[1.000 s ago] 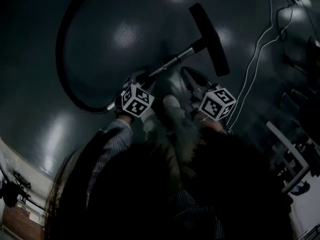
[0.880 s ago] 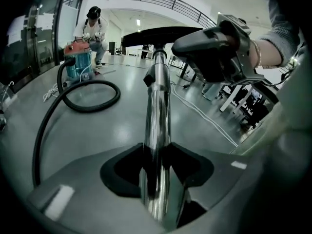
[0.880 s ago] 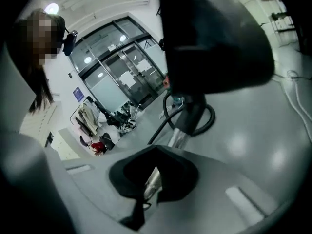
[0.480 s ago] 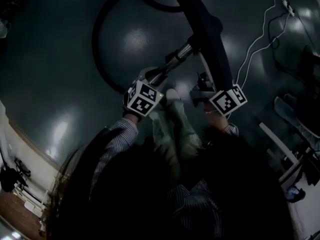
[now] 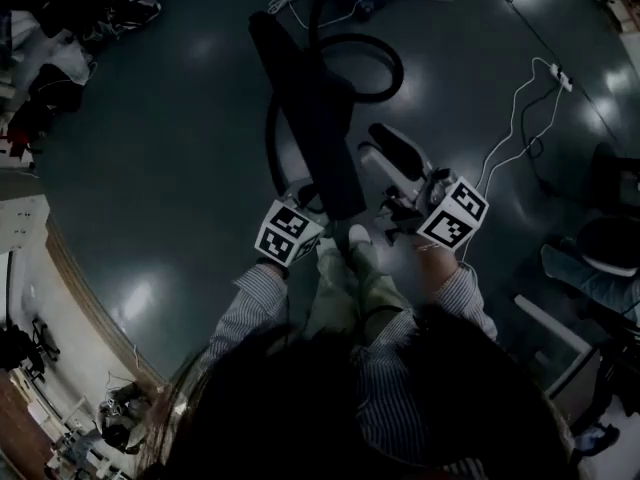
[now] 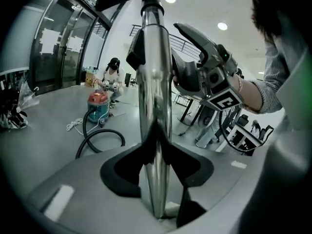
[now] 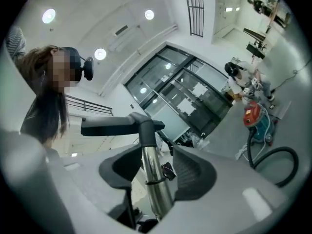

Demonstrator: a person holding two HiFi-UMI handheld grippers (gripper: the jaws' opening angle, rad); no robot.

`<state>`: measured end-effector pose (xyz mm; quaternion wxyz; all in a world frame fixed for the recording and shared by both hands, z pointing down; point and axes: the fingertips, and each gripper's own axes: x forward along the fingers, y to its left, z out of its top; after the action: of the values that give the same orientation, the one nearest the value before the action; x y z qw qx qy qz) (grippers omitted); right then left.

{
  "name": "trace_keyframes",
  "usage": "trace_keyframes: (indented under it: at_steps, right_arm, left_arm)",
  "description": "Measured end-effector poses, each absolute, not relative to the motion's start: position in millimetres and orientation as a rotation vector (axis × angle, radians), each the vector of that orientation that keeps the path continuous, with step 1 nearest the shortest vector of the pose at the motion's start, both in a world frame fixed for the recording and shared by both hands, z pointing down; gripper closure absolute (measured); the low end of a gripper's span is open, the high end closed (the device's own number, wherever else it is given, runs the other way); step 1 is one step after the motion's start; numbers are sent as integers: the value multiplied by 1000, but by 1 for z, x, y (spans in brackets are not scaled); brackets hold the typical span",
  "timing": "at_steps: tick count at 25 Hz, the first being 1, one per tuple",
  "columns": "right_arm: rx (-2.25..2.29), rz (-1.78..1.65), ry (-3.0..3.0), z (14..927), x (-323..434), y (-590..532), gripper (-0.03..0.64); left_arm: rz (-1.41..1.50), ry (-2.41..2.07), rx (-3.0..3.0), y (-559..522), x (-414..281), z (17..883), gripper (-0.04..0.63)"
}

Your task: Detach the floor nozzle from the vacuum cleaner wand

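The left gripper (image 6: pixel 156 130) is clenched on the shiny chrome vacuum wand (image 6: pixel 155 77), its black pads pinching the tube from both sides at the centre of the left gripper view. The right gripper (image 7: pixel 157 162) is released. Its jaws have just been opening, and the same wand runs up between them at lower centre of the right gripper view, with a sliver of gap at the right-hand pad.

Above both grips a black plastic neck (image 7: pixel 145 133) joins the tube to the long black plastic floor nozzle (image 5: pixel 305 108). In the head view the nozzle slants across upper centre, off the floor and not yet detached.

The tube looks rigid and smooth, so it is likely to slip under a twisting pull. The nozzle is probably light, but its long bar gives leverage and may swing. The neck just under the bar looks like the best place for the free gripper to hold, with the other bracing the chrome.

Farther off, the black ribbed hose (image 6: pixel 101 130) loops over the glossy grey floor (image 5: pixel 140 168) to a red-and-teal canister (image 6: pixel 98 106) at middle left. Its drag could tug the wand.
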<state>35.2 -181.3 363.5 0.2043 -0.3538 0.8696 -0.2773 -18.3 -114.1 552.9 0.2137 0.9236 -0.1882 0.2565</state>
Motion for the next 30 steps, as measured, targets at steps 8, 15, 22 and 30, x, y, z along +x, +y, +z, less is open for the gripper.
trace_keyframes:
  at_steps: [8, 15, 22, 30]
  right_arm:
    - [-686, -589, 2683, 201, -21, -158, 382]
    - [-479, -448, 2870, 120, -57, -145, 341]
    - [-366, -328, 2992, 102, -67, -126, 407]
    - [-287, -202, 3148, 112, -73, -108, 425]
  left_arm:
    - [564, -632, 2635, -90, -25, 416, 405]
    - [587, -625, 2774, -70, -18, 369, 397]
    - [674, -666, 2800, -64, -32, 356, 396]
    - [707, -631, 2829, -49, -28, 364, 393]
